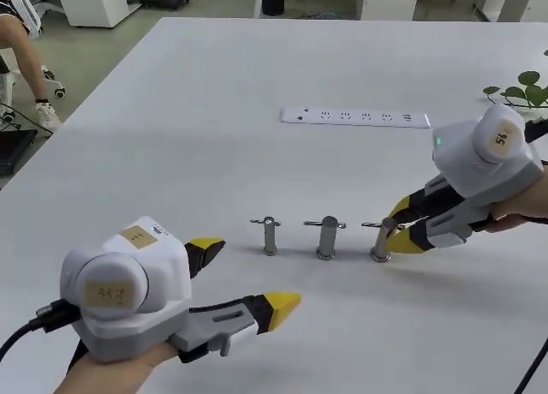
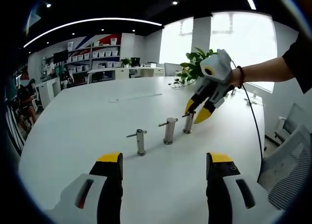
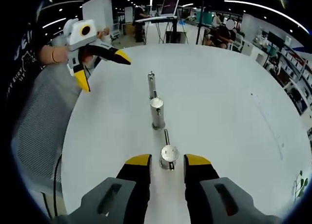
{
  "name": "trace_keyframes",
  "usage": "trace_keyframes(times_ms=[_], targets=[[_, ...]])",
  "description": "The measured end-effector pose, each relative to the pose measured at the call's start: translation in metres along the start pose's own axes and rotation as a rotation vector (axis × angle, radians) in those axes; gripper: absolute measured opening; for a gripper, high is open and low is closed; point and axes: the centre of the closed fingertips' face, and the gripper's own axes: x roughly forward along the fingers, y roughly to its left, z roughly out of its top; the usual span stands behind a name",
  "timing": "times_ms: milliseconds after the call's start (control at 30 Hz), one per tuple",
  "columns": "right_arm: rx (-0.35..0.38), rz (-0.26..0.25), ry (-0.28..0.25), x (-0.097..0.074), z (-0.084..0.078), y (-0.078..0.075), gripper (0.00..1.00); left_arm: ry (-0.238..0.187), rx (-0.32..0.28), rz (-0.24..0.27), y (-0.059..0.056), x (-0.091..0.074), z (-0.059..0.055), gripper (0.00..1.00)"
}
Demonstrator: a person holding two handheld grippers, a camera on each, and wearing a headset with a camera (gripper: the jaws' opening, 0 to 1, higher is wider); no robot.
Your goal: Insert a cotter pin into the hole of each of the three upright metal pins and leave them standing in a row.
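Three upright pins (image 1: 326, 238) hold cotters (image 1: 266, 222); right tool (image 1: 396, 227) narrowly flanks one; left tool (image 1: 248, 274) wide.

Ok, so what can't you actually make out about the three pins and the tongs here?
Head view: the right tongs overlap the right-hand pin, covering one end of its cotter pin; contact can't be judged there.
Every view: the pins' holes are too small to see.
Right gripper view: the far pin is too small to show its cotter pin clearly.
Head view: the plant is cut off by the right edge.
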Motion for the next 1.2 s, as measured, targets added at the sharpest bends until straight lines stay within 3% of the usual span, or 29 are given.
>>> trace_keyframes(times_ms=[133, 233, 433, 500, 533, 700, 800, 1100, 1200], targets=[[0.069, -0.020, -0.063, -0.004, 0.009, 0.001, 0.27, -0.005, 0.002, 0.007, 0.002, -0.001, 0.002, 0.69], [0.146, -0.048, -0.146, -0.010, 0.021, 0.002, 0.33, -0.008, -0.001, 0.014, 0.004, -0.002, 0.004, 0.69], [0.155, -0.118, -0.162, -0.018, 0.024, 0.008, 0.39, 0.002, -0.009, 0.036, 0.009, -0.004, 0.005, 0.67], [0.164, -0.148, -0.195, -0.022, 0.028, 0.009, 0.43, 0.003, -0.007, 0.041, 0.010, -0.005, 0.005, 0.67], [0.196, -0.158, -0.238, -0.025, 0.034, 0.011, 0.44, -0.001, -0.006, 0.046, 0.011, -0.006, 0.006, 0.67], [0.169, -0.237, -0.237, -0.035, 0.038, 0.022, 0.51, -0.008, -0.009, 0.058, 0.014, -0.011, 0.010, 0.69], [0.184, -0.249, -0.271, -0.039, 0.045, 0.029, 0.53, -0.007, -0.007, 0.059, 0.013, -0.014, 0.012, 0.70], [0.336, -0.344, -0.325, -0.046, 0.047, 0.052, 0.66, -0.008, -0.003, 0.066, 0.017, -0.024, 0.017, 0.75], [0.351, -0.361, -0.329, -0.046, 0.046, 0.059, 0.70, -0.009, -0.008, 0.071, 0.019, -0.027, 0.017, 0.77]])
